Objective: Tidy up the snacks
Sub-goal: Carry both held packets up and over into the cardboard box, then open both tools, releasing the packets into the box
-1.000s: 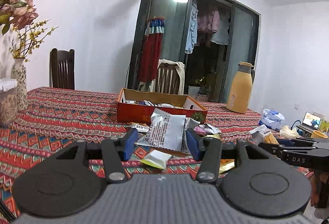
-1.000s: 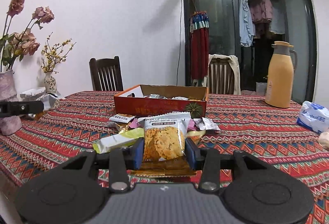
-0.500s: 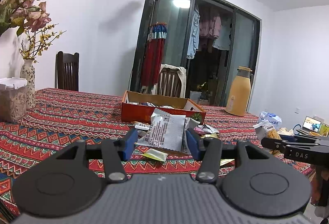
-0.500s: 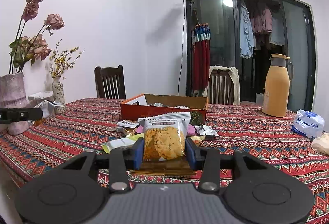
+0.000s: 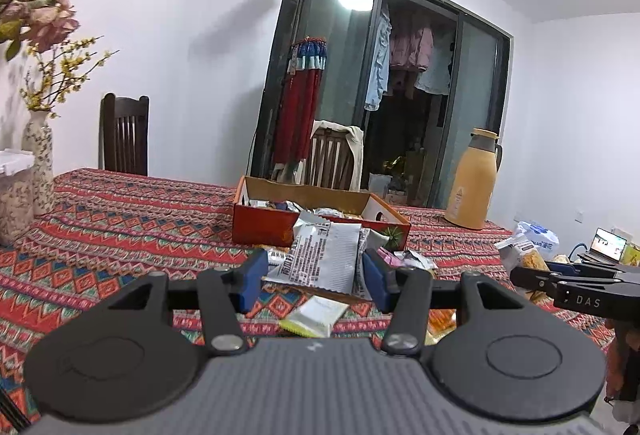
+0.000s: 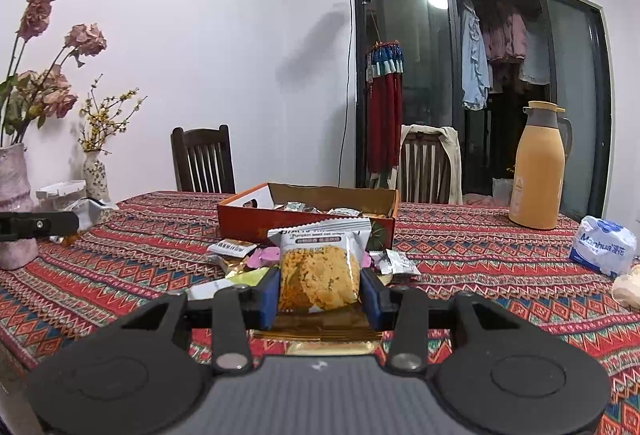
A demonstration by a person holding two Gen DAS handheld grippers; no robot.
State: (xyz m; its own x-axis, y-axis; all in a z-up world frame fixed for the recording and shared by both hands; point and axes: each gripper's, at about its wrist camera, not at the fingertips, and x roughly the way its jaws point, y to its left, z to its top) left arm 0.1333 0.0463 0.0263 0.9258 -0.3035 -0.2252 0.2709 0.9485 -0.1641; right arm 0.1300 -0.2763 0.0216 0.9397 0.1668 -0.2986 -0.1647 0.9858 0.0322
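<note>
Holding wrapped snacks, an orange box [image 6: 256, 225] sits beyond each gripper pinching one packet.

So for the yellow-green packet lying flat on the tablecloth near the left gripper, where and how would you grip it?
The yellow-green packet lies flat and thin, one short end toward the camera. Probably best to come in low from the near side and pinch across its narrow width at that free end. The left gripper already holds a silver packet, so it would have to put that down first.
</note>
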